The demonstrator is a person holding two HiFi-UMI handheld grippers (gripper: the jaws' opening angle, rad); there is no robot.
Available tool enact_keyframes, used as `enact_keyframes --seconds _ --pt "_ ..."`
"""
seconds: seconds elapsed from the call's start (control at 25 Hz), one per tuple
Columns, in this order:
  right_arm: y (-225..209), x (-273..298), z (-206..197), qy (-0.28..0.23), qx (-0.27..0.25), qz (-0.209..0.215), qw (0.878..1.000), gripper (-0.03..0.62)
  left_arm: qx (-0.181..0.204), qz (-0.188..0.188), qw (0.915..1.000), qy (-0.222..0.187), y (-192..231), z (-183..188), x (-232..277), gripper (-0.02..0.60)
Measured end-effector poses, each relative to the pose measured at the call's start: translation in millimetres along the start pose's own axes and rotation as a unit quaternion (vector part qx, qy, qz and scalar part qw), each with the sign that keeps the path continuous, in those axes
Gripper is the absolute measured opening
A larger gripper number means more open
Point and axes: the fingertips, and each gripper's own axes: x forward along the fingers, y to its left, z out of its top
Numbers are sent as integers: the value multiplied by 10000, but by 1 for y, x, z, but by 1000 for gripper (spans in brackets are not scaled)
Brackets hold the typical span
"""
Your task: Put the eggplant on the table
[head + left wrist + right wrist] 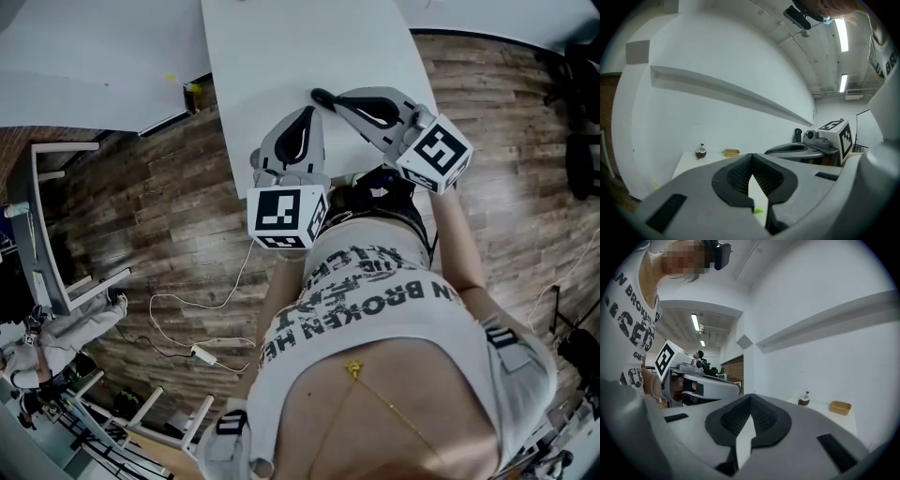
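Observation:
A small dark rounded thing with a stem [701,152], perhaps the eggplant, sits at the far end of the white table [689,164]; the right gripper view shows it too [803,401]. Beside it lies a shallow tan tray [731,152] [840,407]. The head view cuts both off. My left gripper [307,114] [751,157] hovers over the table's near end [281,56], shut, with nothing held. My right gripper [322,96] [750,397] is close beside it, also shut and holding nothing. Each gripper shows in the other's view, the right gripper [787,149] and the left gripper [717,387].
Wooden floor [187,206] lies on both sides of the table. A second white tabletop [84,66] stands at the left, with a metal frame [47,234] below it. Cables and a white power strip [202,354] lie on the floor. A dark chair [581,103] stands at the right.

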Motion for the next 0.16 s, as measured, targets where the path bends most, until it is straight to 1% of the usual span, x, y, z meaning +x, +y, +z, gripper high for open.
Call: enact_keyframes --seconds 0.16 --pt "0 5 0 18 -10 13 10000 8 -16 8 10000 -6 5 1 0 3"
